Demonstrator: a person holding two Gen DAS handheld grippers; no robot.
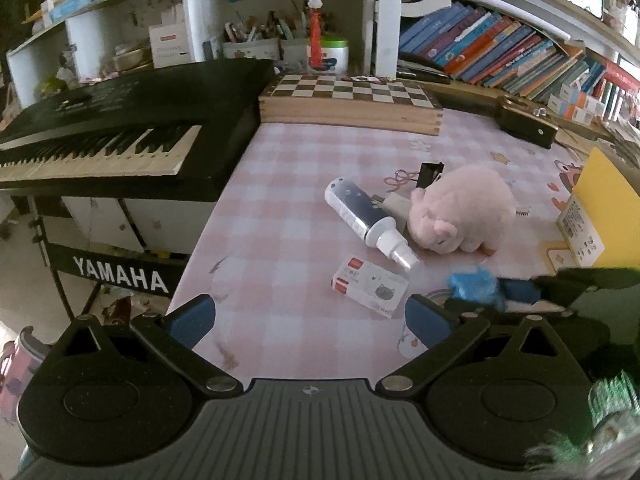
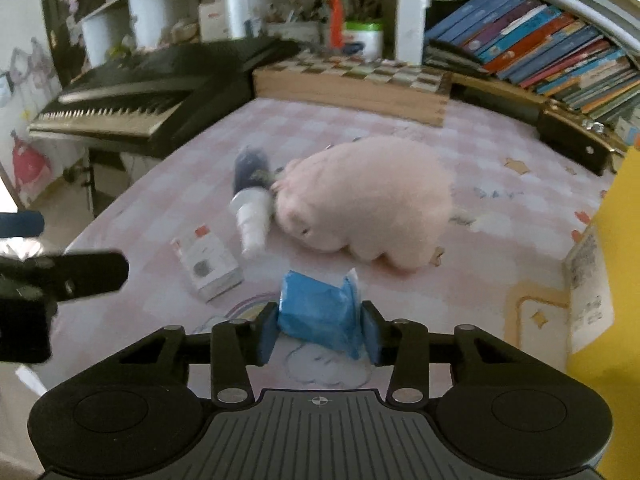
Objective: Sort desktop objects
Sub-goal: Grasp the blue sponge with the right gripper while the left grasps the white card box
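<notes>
My left gripper [image 1: 308, 322] hangs with jaws spread and nothing in them over the checked table [image 1: 304, 168], kept free for the small box [image 1: 370, 286] just ahead. My right gripper [image 2: 320, 336] is clenched on the blue packet [image 2: 316, 312] near the table's front edge, pads on both sides, likely for a lift toward the yellow box [image 2: 616, 248].

Left gripper [image 1: 310, 322] held low, its 2 fingers spread wide. Right gripper [image 2: 320, 330] level, fingers closed against a blue packet [image 2: 318, 312].
</notes>
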